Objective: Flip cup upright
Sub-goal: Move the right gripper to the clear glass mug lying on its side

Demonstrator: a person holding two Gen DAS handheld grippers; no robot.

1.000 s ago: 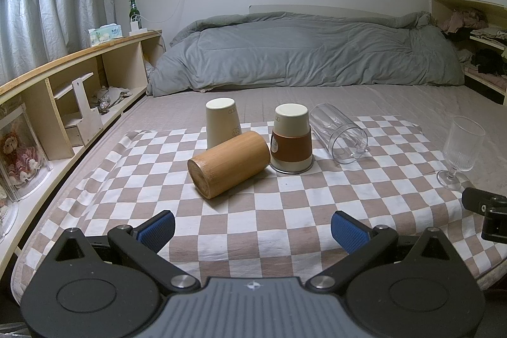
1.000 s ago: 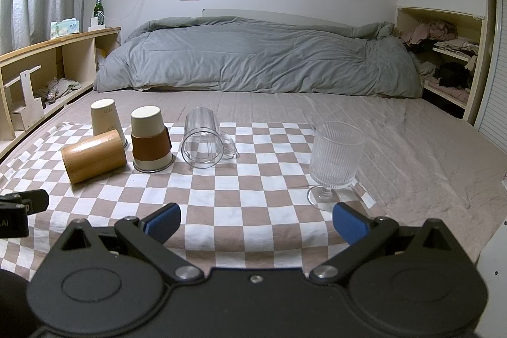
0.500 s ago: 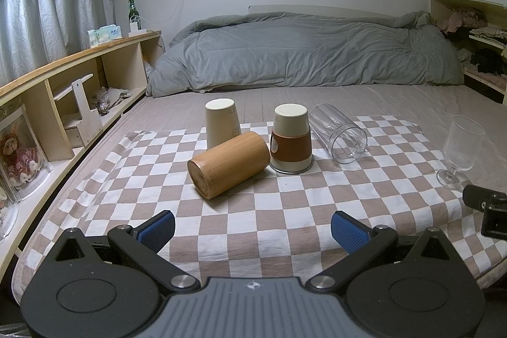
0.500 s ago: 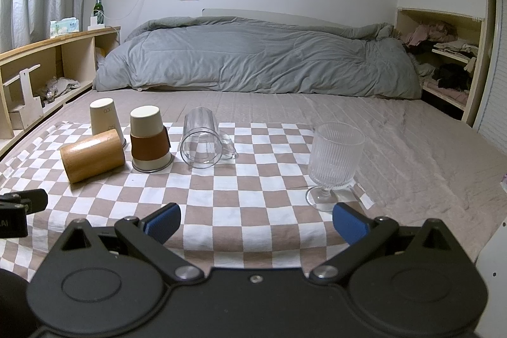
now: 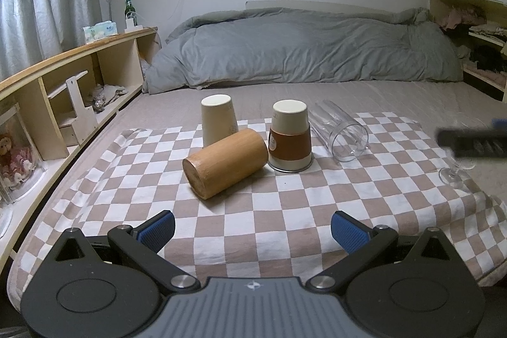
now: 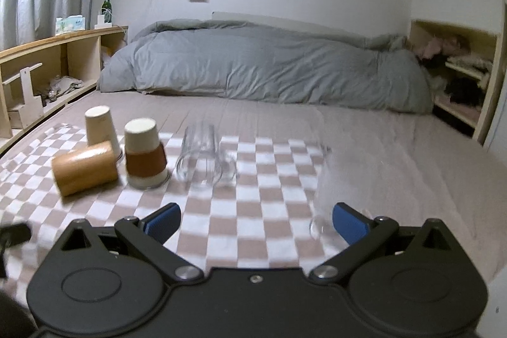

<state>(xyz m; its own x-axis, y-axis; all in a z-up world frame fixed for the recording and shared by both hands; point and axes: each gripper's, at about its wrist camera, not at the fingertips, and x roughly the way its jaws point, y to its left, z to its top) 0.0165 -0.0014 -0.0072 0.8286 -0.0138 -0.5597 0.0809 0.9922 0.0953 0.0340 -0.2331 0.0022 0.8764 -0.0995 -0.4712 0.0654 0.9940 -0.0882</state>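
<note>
Grippers, left (image 5: 253,228) and right (image 6: 256,222), are both spread wide, and right is now moving toward the cups, starting the job.

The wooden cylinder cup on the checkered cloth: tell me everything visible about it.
The light-brown wooden cylinder cup lies on its side on the brown-and-white checkered cloth, its flat closed base turned toward the left wrist camera, its mouth pointing away and hidden. The surface looks smooth, like bamboo. It rests in front of the cream upside-down paper cup and beside the upside-down cream cup with a brown sleeve, close to both; contact is unclear. Neither tool touches it.
</note>
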